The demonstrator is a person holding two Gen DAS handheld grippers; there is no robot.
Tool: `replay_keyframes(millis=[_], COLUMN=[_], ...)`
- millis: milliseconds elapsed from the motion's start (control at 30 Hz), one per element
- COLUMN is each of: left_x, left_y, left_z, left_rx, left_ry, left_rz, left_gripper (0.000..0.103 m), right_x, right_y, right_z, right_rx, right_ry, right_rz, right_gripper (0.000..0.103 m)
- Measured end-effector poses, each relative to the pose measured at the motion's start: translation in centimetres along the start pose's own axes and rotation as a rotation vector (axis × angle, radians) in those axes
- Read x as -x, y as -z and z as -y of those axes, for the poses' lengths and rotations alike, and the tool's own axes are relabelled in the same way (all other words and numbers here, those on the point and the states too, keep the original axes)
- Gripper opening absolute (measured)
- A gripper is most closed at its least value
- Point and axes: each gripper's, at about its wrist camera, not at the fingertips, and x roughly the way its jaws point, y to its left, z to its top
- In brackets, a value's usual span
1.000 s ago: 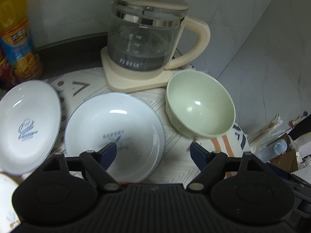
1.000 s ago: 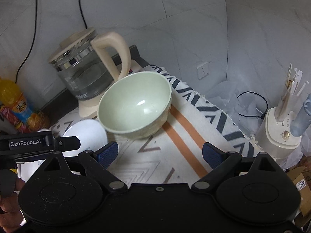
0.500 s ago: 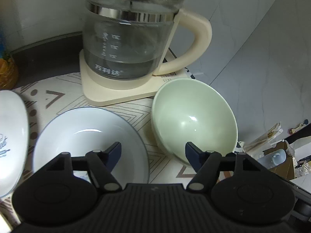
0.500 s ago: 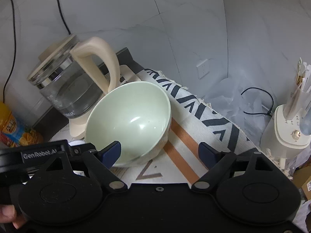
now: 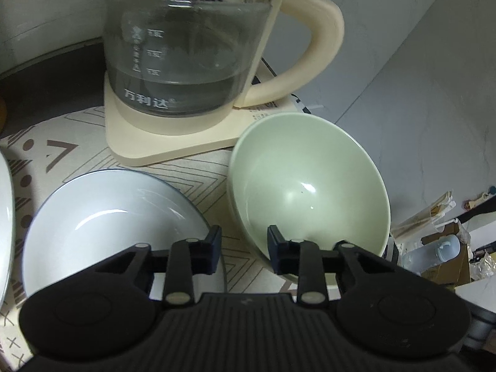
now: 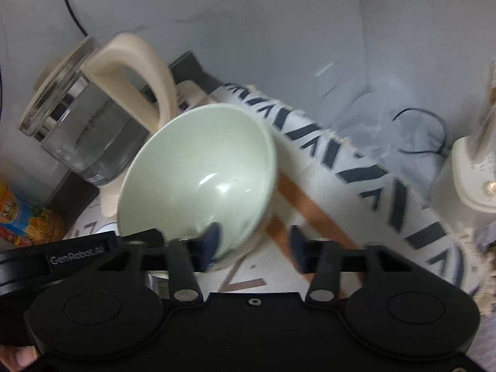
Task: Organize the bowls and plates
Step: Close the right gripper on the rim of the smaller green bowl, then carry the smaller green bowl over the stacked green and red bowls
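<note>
green bowl [image 5: 307,183]: beside kettle [image 5: 186,62]
left gripper [image 5: 243,245]: part-open astride its rim
right gripper [image 6: 252,245]: likewise, unclamped
next: clamp, lift

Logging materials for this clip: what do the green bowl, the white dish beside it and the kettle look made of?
Green bowl: glazed ceramic or melamine, going by its glossy highlights and thick rim; can't tell which.
White dish: likely glazed porcelain, smooth sheen with a thin dark rim line.
Kettle: clear glass body with printed level marks, a shiny metal band, and a matte cream handle and base, probably plastic.
</note>
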Motion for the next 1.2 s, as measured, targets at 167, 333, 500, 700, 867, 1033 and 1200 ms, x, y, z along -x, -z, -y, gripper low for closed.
replay_keyframes(millis=[167, 333, 500, 700, 867, 1033, 1200], left_x=[-0.1, 0.6, 1.8, 3.6, 5.1, 6.8, 8.5], left_y=[0.1, 0.5, 0.8, 1.1, 1.6, 2.2, 2.9], left_z=[0.3, 0.5, 0.6, 0.7, 0.6, 0.7, 0.7], left_rx=[0.001, 0.001, 0.004, 0.005, 0.026, 0.027, 0.033], left_ry=[0.000, 0.004, 0.006, 0.004, -0.002, -0.016, -0.025], left_rz=[-0.005, -0.003, 0.015, 0.034, 0.050, 0.071, 0.091], left_gripper=[0.020, 0.020, 0.020, 0.020, 0.020, 0.020, 0.020], right_x=[0.1, 1.4, 2.7, 4.2, 5.3, 6.5, 8.0], right_y=[0.0, 0.1, 0.2, 0.5, 1.2, 1.7, 2.4], right_z=[-0.6, -1.3, -2.0, -2.2, -2.7, -3.1, -3.6], right_rx=[0.013, 0.057, 0.086, 0.082, 0.080, 0.082, 0.093], right_ry=[0.026, 0.046, 0.052, 0.030, 0.015, -0.007, -0.020], right_rz=[-0.002, 0.020, 0.051, 0.073, 0.088, 0.100, 0.115], right_gripper=[0.030, 0.029, 0.029, 0.029, 0.029, 0.028, 0.029])
